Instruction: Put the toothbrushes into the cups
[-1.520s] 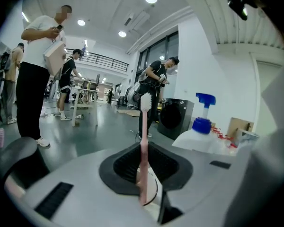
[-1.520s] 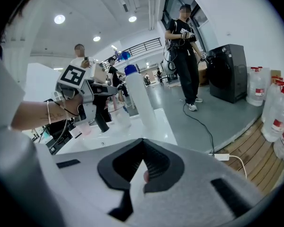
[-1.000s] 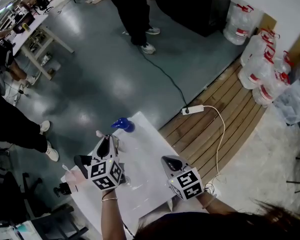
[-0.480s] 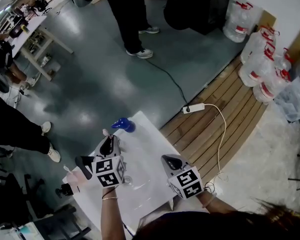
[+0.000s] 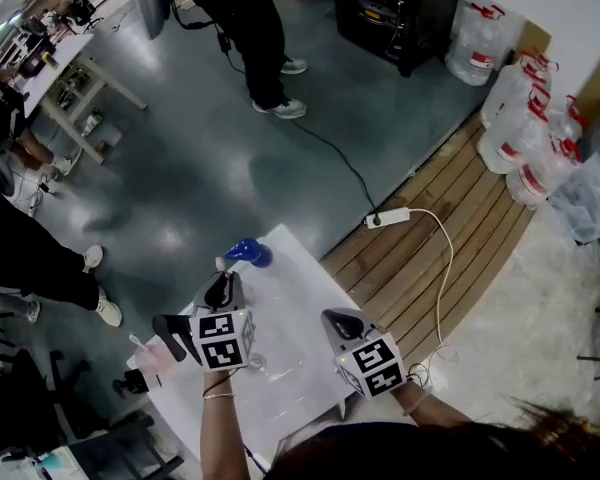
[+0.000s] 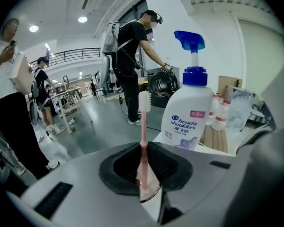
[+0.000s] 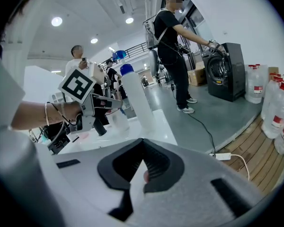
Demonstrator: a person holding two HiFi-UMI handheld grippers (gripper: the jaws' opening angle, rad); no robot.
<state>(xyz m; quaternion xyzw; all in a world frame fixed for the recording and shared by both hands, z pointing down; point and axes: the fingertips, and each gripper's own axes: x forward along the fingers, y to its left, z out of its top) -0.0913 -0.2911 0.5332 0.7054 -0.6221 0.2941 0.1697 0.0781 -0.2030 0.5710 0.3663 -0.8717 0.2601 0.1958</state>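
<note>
Pink toothbrush (image 6: 143, 126): upright, bristles at 12 o'clock, clamped between the jaws of the left gripper (image 6: 143, 148), held over the white table (image 5: 300, 298).
White pump bottle (image 6: 187, 117): blue pump head, label reading "head & shoulders", standing on the table at 1 o'clock from the brush.
Right gripper (image 7: 141, 148): jaws together at the tips; small pinkish bit at their inner edge, not identifiable.
</note>
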